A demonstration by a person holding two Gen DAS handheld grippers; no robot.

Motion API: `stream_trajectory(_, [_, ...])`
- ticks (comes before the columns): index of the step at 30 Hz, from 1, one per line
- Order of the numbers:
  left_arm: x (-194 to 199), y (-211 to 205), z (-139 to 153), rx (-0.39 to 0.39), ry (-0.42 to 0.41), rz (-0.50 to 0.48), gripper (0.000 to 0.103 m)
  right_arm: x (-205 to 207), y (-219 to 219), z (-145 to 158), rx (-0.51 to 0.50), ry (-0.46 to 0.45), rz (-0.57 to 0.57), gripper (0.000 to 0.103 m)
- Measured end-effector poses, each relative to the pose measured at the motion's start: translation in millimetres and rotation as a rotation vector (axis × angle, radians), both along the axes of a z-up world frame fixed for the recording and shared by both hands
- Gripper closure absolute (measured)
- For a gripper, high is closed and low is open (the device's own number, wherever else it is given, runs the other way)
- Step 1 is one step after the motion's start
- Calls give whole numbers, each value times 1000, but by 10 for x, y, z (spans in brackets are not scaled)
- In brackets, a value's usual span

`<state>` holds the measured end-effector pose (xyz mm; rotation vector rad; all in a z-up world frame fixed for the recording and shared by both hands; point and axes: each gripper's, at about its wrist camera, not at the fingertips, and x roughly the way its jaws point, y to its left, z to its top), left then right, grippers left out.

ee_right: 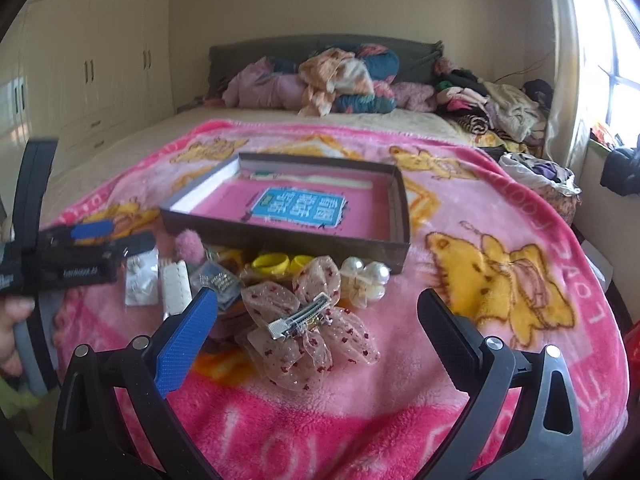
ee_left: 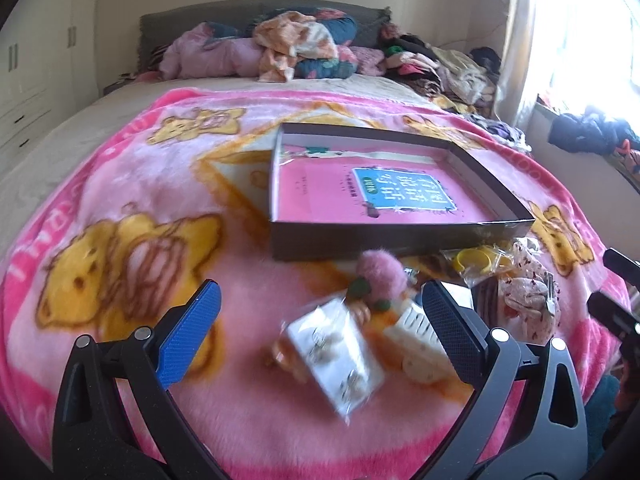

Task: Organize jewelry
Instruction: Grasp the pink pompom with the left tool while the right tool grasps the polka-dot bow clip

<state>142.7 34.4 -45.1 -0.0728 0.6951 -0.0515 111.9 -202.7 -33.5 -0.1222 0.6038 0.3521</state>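
Observation:
A shallow dark box [ee_left: 384, 240] [ee_right: 288, 236] with a pink book inside lies on the pink blanket. In front of it sits a pile of jewelry. My left gripper [ee_left: 320, 320] is open above a clear packet of earrings [ee_left: 340, 354] and a white comb clip [ee_left: 420, 332], with a pink pompom [ee_left: 382, 274] just beyond. My right gripper [ee_right: 318, 312] is open around a sheer dotted bow clip [ee_right: 308, 332]. Pearl hair ties [ee_right: 366, 278] and yellow rings [ee_right: 274, 264] lie by the box. The left gripper [ee_right: 96, 240] shows at the left of the right wrist view.
The pink bear blanket [ee_right: 500, 280] covers the bed's near half. Piled clothes and bedding [ee_left: 304, 44] lie at the headboard. Wardrobes [ee_right: 88, 64] stand left, a window [ee_right: 616, 68] right. A hand [ee_right: 12, 328] holds the left tool.

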Motion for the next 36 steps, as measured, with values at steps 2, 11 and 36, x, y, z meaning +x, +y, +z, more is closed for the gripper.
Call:
stream_trajectory(2, [114,-53,-33,18,20,-23,11,57,37,-60,-20,23,13,6])
stream_trajectory(11, [421,-130,-170,-10,104,-109,33,328,120,-261,-65,103,40,8])
stream_trajectory(36, [525,-300,-70,-72,90,-238,82,332,-76,-110,59,118,74,64])
